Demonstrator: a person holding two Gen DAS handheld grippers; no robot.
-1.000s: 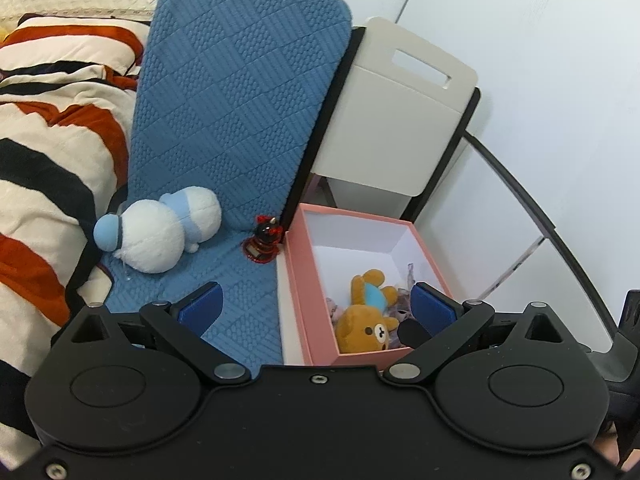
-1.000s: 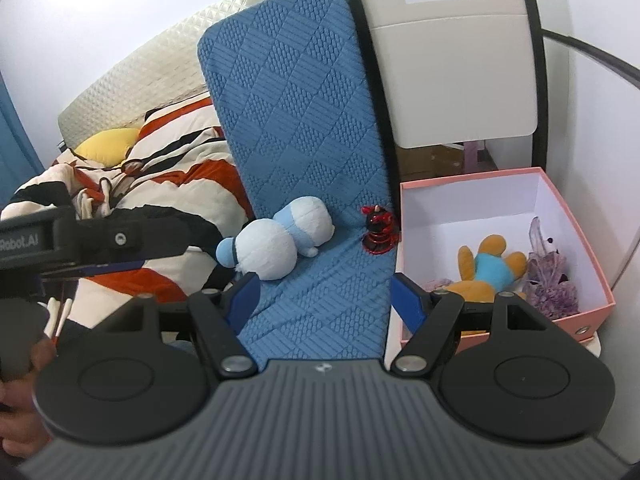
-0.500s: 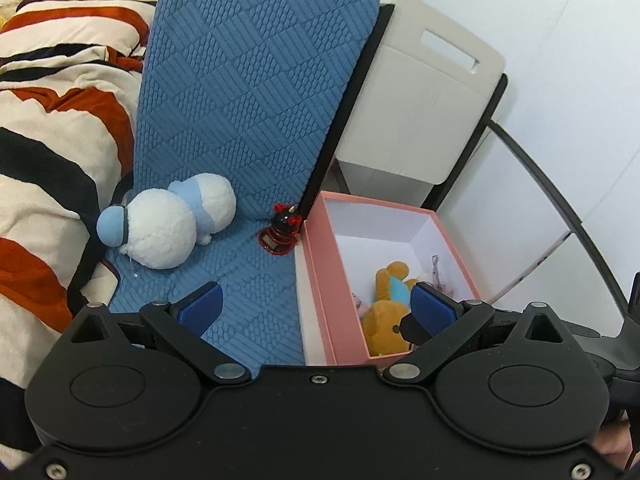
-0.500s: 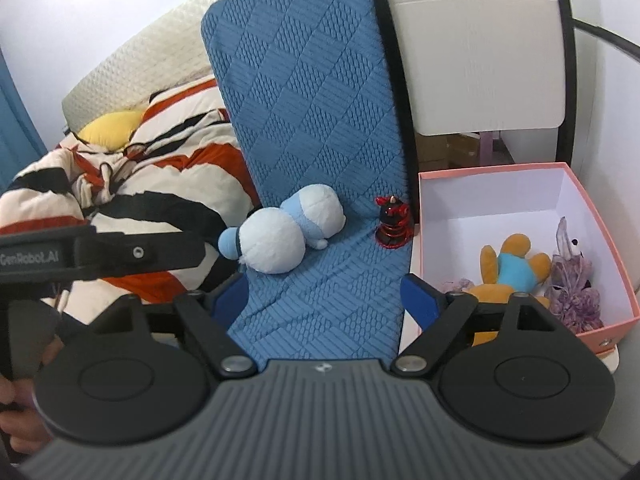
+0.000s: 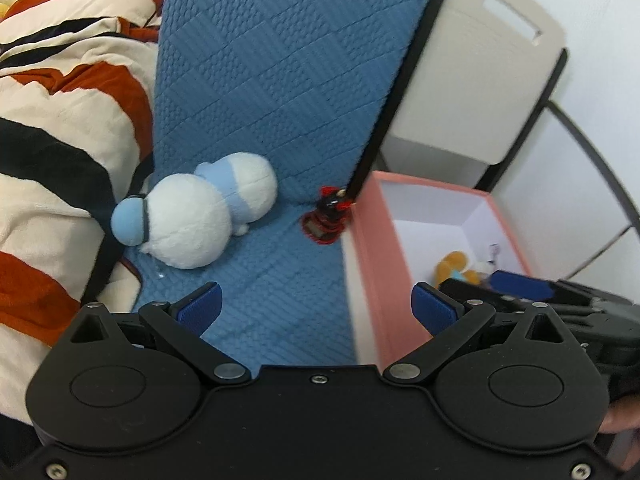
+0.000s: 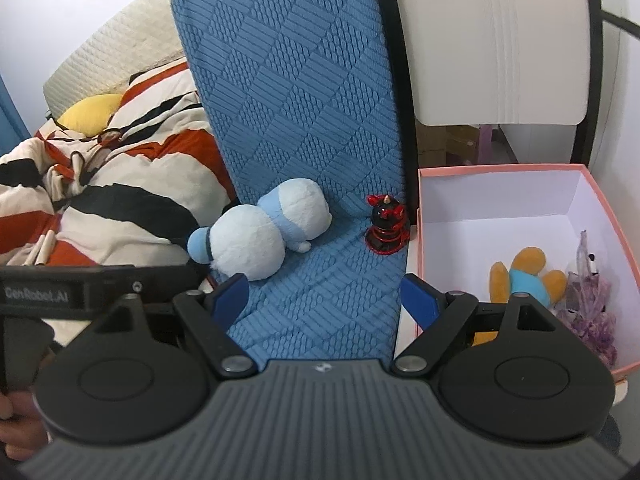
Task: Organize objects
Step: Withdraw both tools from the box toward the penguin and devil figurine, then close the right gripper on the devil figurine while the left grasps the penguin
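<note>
— What's over on the far left?

— A rumpled striped blanket [image 6: 104,200] in cream, orange and black, with a yellow pillow [image 6: 90,118] tucked behind it against a pale quilted headboard [image 6: 116,60].

— And next to that?

— A long blue quilted mat [image 5: 272,92] running up and away. A white and pale-blue plush toy [image 5: 192,216] lies on its side on the mat, its blue cap end pointing toward the blanket. Further right on the same mat, a small red and black figurine [image 5: 329,216] stands upright, just beside the wall of the pink box [image 5: 370,248].

— What's in the box?

— An orange bear in a blue shirt [image 6: 526,276] lying on the white bottom, and a purple crinkly bundle [image 6: 588,304] against the right wall. Behind the box there's a beige chair back [image 6: 496,40].

— The claws?

— The left claw [image 5: 316,306] is spread wide with nothing between its blue pads [image 5: 200,308]; it hangs over the near end of the mat, its right pad over the box. The right claw [image 6: 324,298] is just as wide open and empty, low over the mat, with the plush toy off its left pad and the box edge at its right pad. From the left camera, the right claw's blue tip sits low over the box, at the bear.
</note>
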